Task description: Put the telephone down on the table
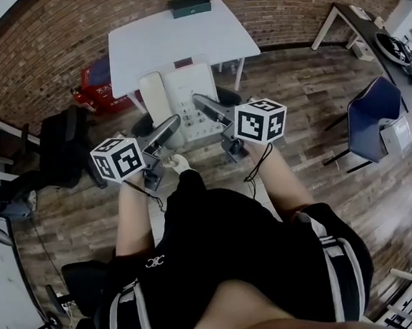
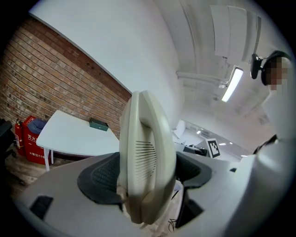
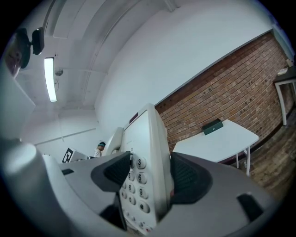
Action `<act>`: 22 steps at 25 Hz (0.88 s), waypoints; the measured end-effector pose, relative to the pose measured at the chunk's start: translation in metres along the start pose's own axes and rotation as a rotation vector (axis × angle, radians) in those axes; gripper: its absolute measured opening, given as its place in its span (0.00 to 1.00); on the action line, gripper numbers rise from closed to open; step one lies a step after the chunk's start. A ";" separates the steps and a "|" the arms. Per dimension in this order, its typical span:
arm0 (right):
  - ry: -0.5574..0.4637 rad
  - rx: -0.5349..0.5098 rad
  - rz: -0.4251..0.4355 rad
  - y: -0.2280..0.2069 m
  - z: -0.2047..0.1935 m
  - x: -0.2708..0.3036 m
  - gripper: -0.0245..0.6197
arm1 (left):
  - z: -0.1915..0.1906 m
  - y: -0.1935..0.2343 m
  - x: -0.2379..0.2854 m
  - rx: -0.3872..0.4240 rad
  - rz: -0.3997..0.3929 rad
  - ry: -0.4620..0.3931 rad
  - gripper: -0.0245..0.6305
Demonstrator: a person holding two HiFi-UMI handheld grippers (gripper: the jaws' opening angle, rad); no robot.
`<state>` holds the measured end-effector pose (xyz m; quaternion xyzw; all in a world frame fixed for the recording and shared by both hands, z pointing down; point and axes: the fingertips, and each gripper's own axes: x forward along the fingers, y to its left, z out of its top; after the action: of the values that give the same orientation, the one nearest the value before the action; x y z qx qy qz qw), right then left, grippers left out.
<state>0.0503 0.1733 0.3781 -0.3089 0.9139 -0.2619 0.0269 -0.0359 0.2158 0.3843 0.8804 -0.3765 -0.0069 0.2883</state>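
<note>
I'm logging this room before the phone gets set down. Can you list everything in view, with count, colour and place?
telephone: one, off-white, handset on its left side, held in the air by the table's near edge
table: one, white, against the brick wall ahead
box: one, dark green, table's far edge
red case: one, red, floor left of the table
side chair: one, blue, floor at right
office chair: one, black, floor at left
left gripper: one, grey, jaws shut on the telephone's handset side
right gripper: one, grey, jaws shut on the telephone's keypad side
</note>
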 end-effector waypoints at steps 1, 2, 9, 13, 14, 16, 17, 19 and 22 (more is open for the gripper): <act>-0.002 0.000 0.000 -0.003 0.000 0.003 0.40 | 0.001 0.004 0.002 0.002 0.000 0.001 0.61; -0.003 0.001 0.001 -0.006 0.001 0.007 0.40 | 0.003 0.008 0.004 0.004 0.000 0.000 0.61; -0.008 -0.020 0.004 -0.034 0.022 0.048 0.40 | 0.030 0.046 0.030 0.009 -0.005 -0.016 0.61; -0.005 -0.030 0.007 -0.053 0.025 0.064 0.40 | 0.034 0.064 0.046 0.009 -0.008 -0.027 0.61; -0.008 -0.036 0.010 -0.055 0.024 0.066 0.40 | 0.032 0.068 0.048 0.012 -0.009 -0.033 0.61; -0.011 -0.042 0.010 -0.064 0.026 0.078 0.40 | 0.038 0.080 0.055 0.013 -0.010 -0.042 0.61; -0.008 -0.040 0.008 -0.069 0.031 0.088 0.40 | 0.045 0.089 0.060 0.008 -0.011 -0.043 0.61; 0.005 -0.030 0.002 -0.084 0.044 0.114 0.40 | 0.064 0.113 0.073 -0.009 -0.012 -0.039 0.61; 0.021 -0.021 -0.012 -0.106 0.061 0.148 0.40 | 0.088 0.144 0.093 -0.035 -0.015 -0.028 0.61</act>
<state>0.0017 -0.0121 0.3943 -0.3120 0.9149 -0.2558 0.0126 -0.0849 0.0305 0.4042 0.8778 -0.3739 -0.0279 0.2981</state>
